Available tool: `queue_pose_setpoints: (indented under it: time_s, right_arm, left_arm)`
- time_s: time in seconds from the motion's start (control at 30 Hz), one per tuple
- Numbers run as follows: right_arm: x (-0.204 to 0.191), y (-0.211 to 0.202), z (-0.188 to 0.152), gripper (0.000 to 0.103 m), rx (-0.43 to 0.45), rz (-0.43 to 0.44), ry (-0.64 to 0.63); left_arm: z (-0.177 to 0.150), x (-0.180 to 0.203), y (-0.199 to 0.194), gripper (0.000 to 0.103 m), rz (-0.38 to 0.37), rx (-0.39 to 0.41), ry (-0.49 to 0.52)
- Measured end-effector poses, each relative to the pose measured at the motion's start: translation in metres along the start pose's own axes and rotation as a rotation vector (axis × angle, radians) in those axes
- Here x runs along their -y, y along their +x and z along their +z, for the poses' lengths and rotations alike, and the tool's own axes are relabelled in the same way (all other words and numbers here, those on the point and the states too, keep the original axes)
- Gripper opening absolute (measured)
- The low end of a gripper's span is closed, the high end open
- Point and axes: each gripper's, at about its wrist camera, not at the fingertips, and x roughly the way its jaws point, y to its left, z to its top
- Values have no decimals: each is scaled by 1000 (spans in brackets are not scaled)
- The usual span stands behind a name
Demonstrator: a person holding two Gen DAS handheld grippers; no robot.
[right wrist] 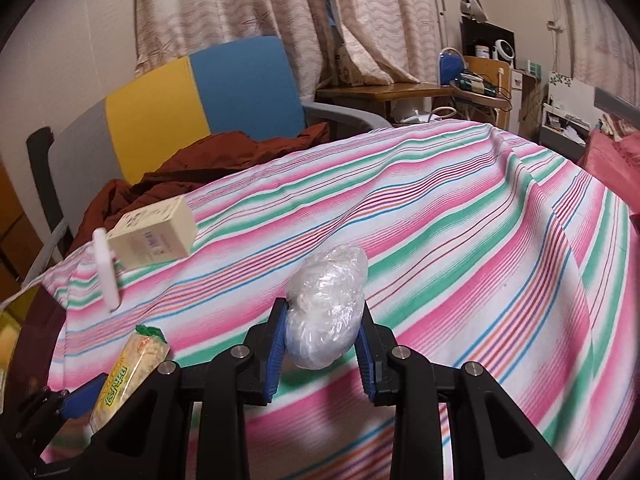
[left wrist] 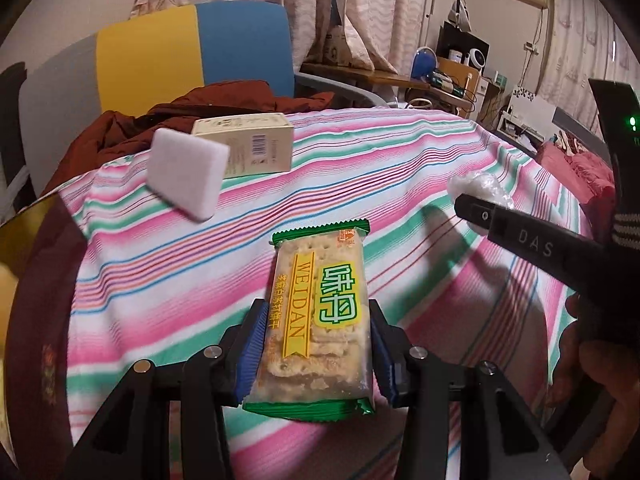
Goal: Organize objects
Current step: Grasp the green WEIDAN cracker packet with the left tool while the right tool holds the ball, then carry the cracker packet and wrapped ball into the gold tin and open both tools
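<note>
Striped cloth (right wrist: pixel 460 208) is covering the table, and I am taking the cream box (left wrist: pixel 256 142) at its far left corner as my landmark. I am holding two things off the cloth at once. My left gripper (left wrist: pixel 316 354) is pinching a cracker packet (left wrist: pixel 320 312) by its long sides, nearer to me than the box and to its right. My right gripper (right wrist: pixel 322 340) is pressing its blue pads on a clear plastic bundle (right wrist: pixel 326 304), further right of the box again.

Just beside the box, on its near left, a white sponge (left wrist: pixel 186 174) is standing on edge, so those two look like the start of a group. I am judging the job as about half done: two things are sitting together by the box, while the packet and the bundle are waiting to be set down. Where they belong I cannot tell, though the spot beside the box seems likeliest.
</note>
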Motion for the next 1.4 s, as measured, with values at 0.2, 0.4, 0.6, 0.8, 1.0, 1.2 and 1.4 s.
queue_pose_setpoints:
  time_s: [0.2, 0.4, 0.6, 0.8, 1.0, 1.2, 1.4]
  right_arm:
    - [-16, -19, -15, 32, -19, 52, -7]
    - [-36, -43, -28, 32, -27, 133, -3]
    - [-59, -62, -31, 32, -30, 203, -13]
    - [-94, -73, -38, 32, -45, 270, -45]
    - [-140, -84, -44, 32, -65, 359, -94]
    - [-192, -99, -47, 32, -75, 459, -175]
    - [-241, -102, -57, 32, -110, 532, -254]
  left_arm:
    - [-11, -9, -14, 48, 1, 14, -26]
    - [-22, -17, -35, 47, -4, 37, -65]
    - [-42, -29, -72, 47, -22, 76, -91]
    - [-56, -55, -116, 47, -8, 127, -154]
    - [-58, -97, -160, 47, 27, 201, -253]
    - [-53, -151, -192, 47, 104, 249, -345]
    - [-55, -201, -202, 47, 180, 250, -426]
